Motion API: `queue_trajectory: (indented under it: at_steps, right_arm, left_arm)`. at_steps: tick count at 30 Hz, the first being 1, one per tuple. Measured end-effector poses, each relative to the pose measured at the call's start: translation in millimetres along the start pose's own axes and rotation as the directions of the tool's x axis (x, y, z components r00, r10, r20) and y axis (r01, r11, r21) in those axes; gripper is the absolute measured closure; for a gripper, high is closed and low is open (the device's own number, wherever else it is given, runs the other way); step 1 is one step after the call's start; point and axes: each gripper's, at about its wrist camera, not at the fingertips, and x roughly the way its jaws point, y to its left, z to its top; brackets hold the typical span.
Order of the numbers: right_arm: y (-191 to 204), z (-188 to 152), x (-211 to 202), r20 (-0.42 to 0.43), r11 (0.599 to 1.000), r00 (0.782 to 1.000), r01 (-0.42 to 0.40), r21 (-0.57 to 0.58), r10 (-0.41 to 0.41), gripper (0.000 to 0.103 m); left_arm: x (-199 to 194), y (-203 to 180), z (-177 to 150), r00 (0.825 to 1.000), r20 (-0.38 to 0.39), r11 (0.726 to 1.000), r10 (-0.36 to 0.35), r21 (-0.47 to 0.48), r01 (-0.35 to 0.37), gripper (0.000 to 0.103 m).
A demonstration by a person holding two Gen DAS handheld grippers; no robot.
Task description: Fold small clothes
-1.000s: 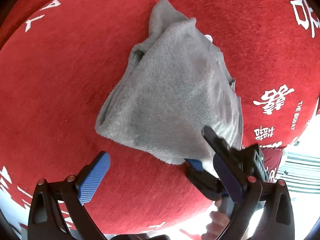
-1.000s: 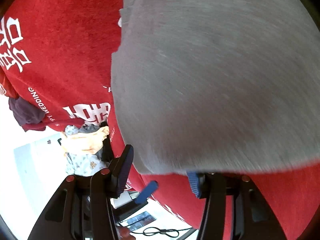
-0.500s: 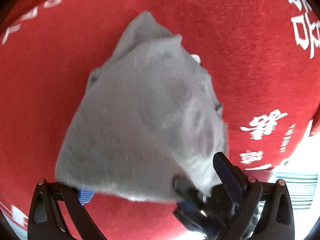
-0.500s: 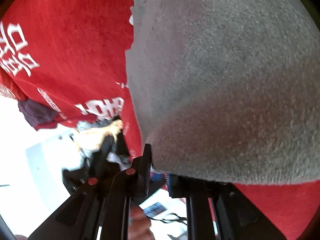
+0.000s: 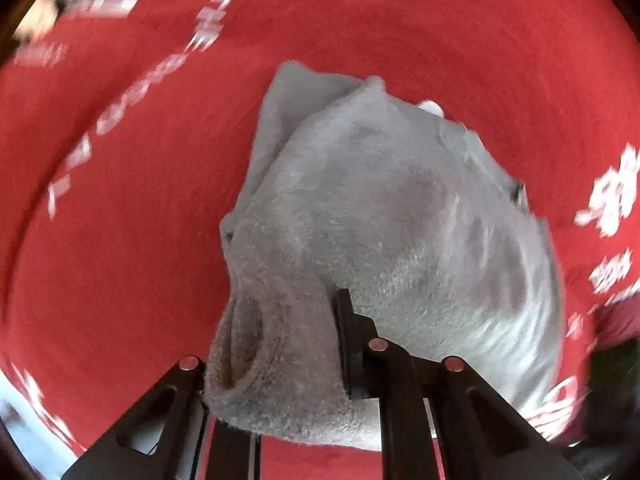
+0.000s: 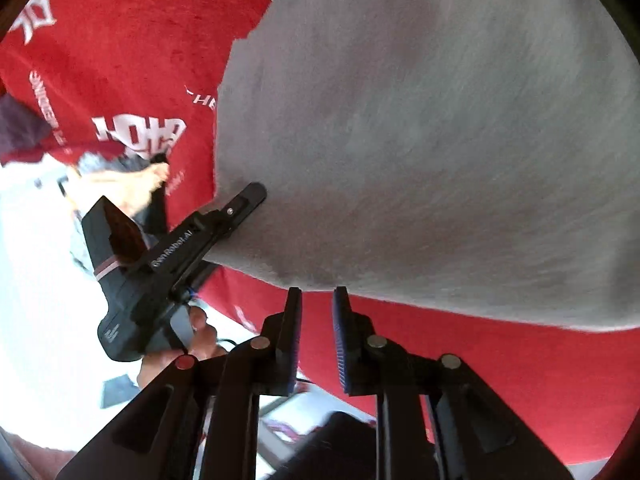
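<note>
The left gripper [image 5: 280, 364] pinches the cloth [image 5: 392, 240] edge, the right gripper [image 6: 316, 336] hangs empty, jaws just opening, so lift slowly.

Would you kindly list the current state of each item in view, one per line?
Grey garment: partly folded, bunched, near edge lifted off the red cloth.
Left tool: shut on the grey garment's edge.
Right tool: open, jaws just reopened, nothing between them, just below the garment's edge.
Red cloth: spread flat under the garment.
</note>
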Motion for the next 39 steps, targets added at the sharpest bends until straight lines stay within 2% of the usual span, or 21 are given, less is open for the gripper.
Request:
queue_trajectory:
  at_steps: [1, 2, 4, 5, 7, 9, 12, 14, 16, 17, 20, 22, 25, 26, 31, 32, 33, 34, 35, 39]
  right_arm:
    - [2, 4, -7, 0.007, 1.0, 1.0, 0.02, -0.011, -0.02, 0.054]
    - [8, 13, -17, 0.021, 0.998, 0.999, 0.046, -0.034, -0.045, 0.047]
    - [20, 29, -28, 0.037, 0.994, 0.997, 0.073, -0.08, -0.07, 0.044]
    - [30, 40, -31, 0.043, 0.989, 0.995, 0.09, -0.116, -0.085, 0.044]
    - [58, 68, -33, 0.052, 0.972, 0.992, 0.124, -0.201, -0.116, 0.043]
    - [85, 94, -26, 0.033, 0.955, 0.99, 0.138, -0.263, -0.134, 0.038]
    - [132, 128, 6, -0.079, 0.921, 0.981, 0.135, -0.365, -0.175, 0.022]
    - [158, 142, 34, -0.169, 0.89, 0.958, 0.138, -0.434, -0.23, 0.022]
    - [176, 151, 67, -0.249, 0.861, 0.919, 0.154, -0.486, -0.305, 0.021]
    - [185, 157, 86, -0.275, 0.845, 0.894, 0.179, -0.505, -0.354, 0.021]
    - [198, 163, 120, -0.295, 0.806, 0.849, 0.226, -0.547, -0.438, 0.021]
    - [204, 164, 143, -0.307, 0.777, 0.811, 0.261, -0.572, -0.498, 0.021]
    - [206, 161, 163, -0.308, 0.745, 0.777, 0.288, -0.601, -0.549, 0.021]
    - [208, 161, 171, -0.298, 0.723, 0.762, 0.302, -0.622, -0.574, 0.021]
    - [204, 159, 184, -0.24, 0.656, 0.723, 0.37, -0.657, -0.648, 0.021]
    - [201, 158, 184, -0.226, 0.645, 0.715, 0.389, -0.658, -0.662, 0.022]
    - [200, 158, 186, -0.207, 0.631, 0.71, 0.405, -0.661, -0.673, 0.041]
    - [196, 156, 182, -0.173, 0.607, 0.707, 0.425, -0.671, -0.686, 0.072]
    - [194, 157, 175, -0.161, 0.618, 0.727, 0.42, -0.664, -0.667, 0.081]
    - [182, 162, 128, -0.15, 0.733, 0.846, 0.34, -0.589, -0.512, 0.086]
  left_arm:
    - [-2, -6, -2, 1.0, 0.017, 0.998, 0.026, 0.05, -0.026, 0.092]
    - [-6, -19, -6, 0.996, 0.059, 0.986, 0.074, 0.147, -0.082, 0.092]
    - [-15, -39, -15, 0.982, 0.141, 0.942, 0.123, 0.295, -0.16, 0.093]
    - [-17, -46, -18, 0.977, 0.168, 0.924, 0.131, 0.337, -0.182, 0.093]
    - [-23, -61, -27, 0.962, 0.235, 0.86, 0.138, 0.453, -0.234, 0.093]
    - [-26, -68, -33, 0.953, 0.271, 0.814, 0.134, 0.518, -0.262, 0.093]
    - [-27, -73, -39, 0.944, 0.303, 0.761, 0.129, 0.58, -0.29, 0.093]
    - [-27, -74, -43, 0.941, 0.313, 0.741, 0.128, 0.601, -0.3, 0.093]
    - [-27, -73, -47, 0.939, 0.321, 0.722, 0.125, 0.62, -0.308, 0.093]
    - [-24, -77, -44, 0.939, 0.321, 0.716, 0.125, 0.625, -0.309, 0.093]
    - [-25, -77, -49, 0.941, 0.317, 0.701, 0.12, 0.643, -0.307, 0.093]
    - [-26, -78, -53, 0.941, 0.32, 0.693, 0.114, 0.653, -0.306, 0.093]
    - [-28, -79, -54, 0.94, 0.326, 0.684, 0.101, 0.663, -0.303, 0.093]
    - [-28, -79, -54, 0.94, 0.326, 0.685, 0.099, 0.663, -0.302, 0.093]
    - [-31, -79, -53, 0.944, 0.316, 0.699, 0.096, 0.654, -0.289, 0.093]
    - [-32, -79, -54, 0.945, 0.314, 0.701, 0.094, 0.653, -0.287, 0.093]
    - [-34, -79, -53, 0.945, 0.314, 0.7, 0.092, 0.654, -0.286, 0.093]
    - [-35, -79, -52, 0.946, 0.312, 0.702, 0.092, 0.654, -0.284, 0.093]
    - [-36, -78, -50, 0.947, 0.308, 0.705, 0.09, 0.652, -0.279, 0.093]
    - [-49, -87, -47, 0.947, 0.314, 0.712, 0.062, 0.651, -0.262, 0.093]
